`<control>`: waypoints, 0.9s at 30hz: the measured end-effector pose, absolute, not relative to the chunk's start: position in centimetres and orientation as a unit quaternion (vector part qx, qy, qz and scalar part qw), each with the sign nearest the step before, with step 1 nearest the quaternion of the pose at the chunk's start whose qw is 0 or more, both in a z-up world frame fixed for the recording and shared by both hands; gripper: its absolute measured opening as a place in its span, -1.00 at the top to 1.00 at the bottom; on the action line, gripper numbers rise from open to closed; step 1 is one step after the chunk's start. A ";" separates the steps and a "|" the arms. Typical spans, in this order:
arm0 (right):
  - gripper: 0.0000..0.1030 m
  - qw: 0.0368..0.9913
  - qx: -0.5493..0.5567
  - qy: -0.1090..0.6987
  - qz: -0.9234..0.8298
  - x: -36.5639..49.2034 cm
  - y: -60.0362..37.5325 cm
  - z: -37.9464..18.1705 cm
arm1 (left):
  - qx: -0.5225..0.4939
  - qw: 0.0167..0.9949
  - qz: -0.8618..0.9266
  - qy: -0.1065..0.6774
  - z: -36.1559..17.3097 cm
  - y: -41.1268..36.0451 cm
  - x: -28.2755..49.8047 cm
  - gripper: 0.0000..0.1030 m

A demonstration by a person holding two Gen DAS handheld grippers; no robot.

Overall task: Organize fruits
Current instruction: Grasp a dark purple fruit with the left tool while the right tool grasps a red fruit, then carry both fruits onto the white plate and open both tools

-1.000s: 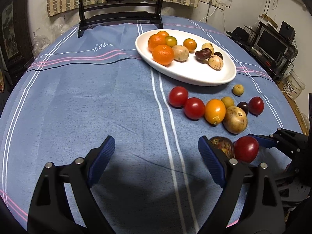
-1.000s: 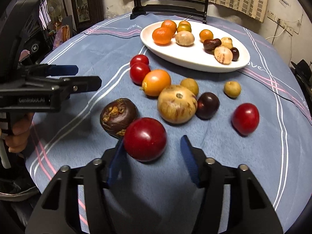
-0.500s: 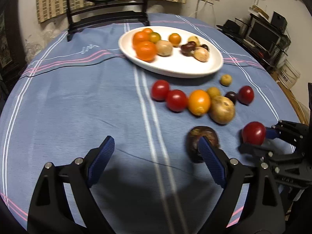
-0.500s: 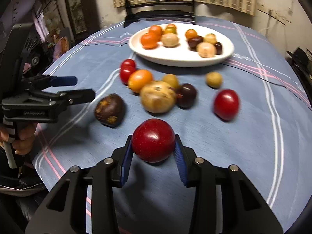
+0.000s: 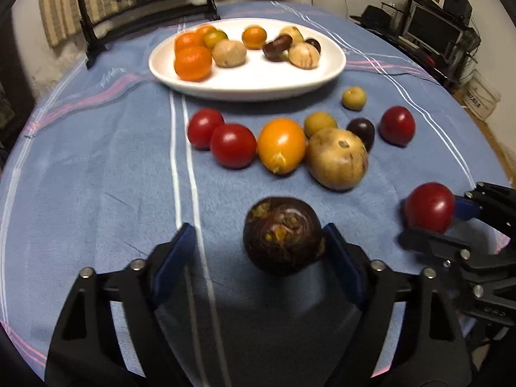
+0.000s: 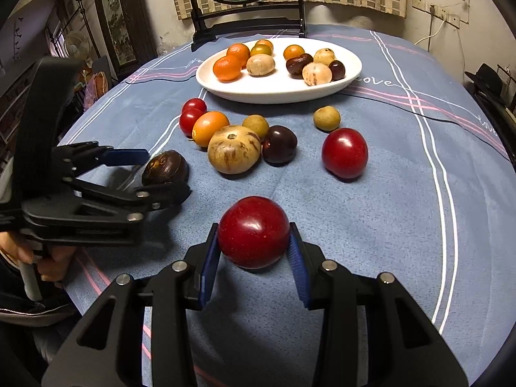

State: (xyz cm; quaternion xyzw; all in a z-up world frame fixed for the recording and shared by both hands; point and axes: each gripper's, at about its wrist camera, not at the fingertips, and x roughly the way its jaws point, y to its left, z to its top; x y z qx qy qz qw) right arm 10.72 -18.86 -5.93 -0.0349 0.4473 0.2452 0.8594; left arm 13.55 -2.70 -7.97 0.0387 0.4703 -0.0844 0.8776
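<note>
The tabletop point(image 6: 403, 225), under a blue striped cloth, carries a white plate point(image 6: 280, 92) at the far side, already holding oranges and several brown and dark fruits. Between plate and grippers a loose cluster waits on the cloth: two red tomatoes, an orange fruit, a large tan fruit point(image 6: 234, 153), a dark plum and a second red plum point(image 6: 344, 153).

The right gripper point(image 6: 254, 258) has changed most: a second ago its jaws stood spread around the red plum point(image 6: 253, 231); now they pinch it from both sides, and in the left wrist view it seems raised off the cloth. That fruit looks ready to go to the plate.

The left gripper point(image 5: 258, 251), which hung wide of everything a second ago, has come forward so that the dark brown fruit point(image 5: 283, 235) sits between its jaws. They remain spread, the right one touching or nearly touching the fruit, the left one well apart, so this grasp is not yet made.
</note>
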 end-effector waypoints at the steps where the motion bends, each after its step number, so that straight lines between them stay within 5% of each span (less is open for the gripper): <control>1: 0.20 0.859 -0.035 0.448 0.244 10.8 -18.9 -6.0 | 0.040 0.879 -0.086 0.467 -7.9 -2.8 13.5 -0.35; 3: 0.20 0.860 -0.034 0.449 0.242 10.9 -18.8 -6.0 | 0.043 0.882 -0.086 0.461 -7.8 -2.7 13.4 0.07; 27: 0.20 0.901 -0.032 0.365 0.234 16.6 -18.7 1.3 | 0.001 0.919 -0.090 0.383 1.1 2.4 18.7 0.08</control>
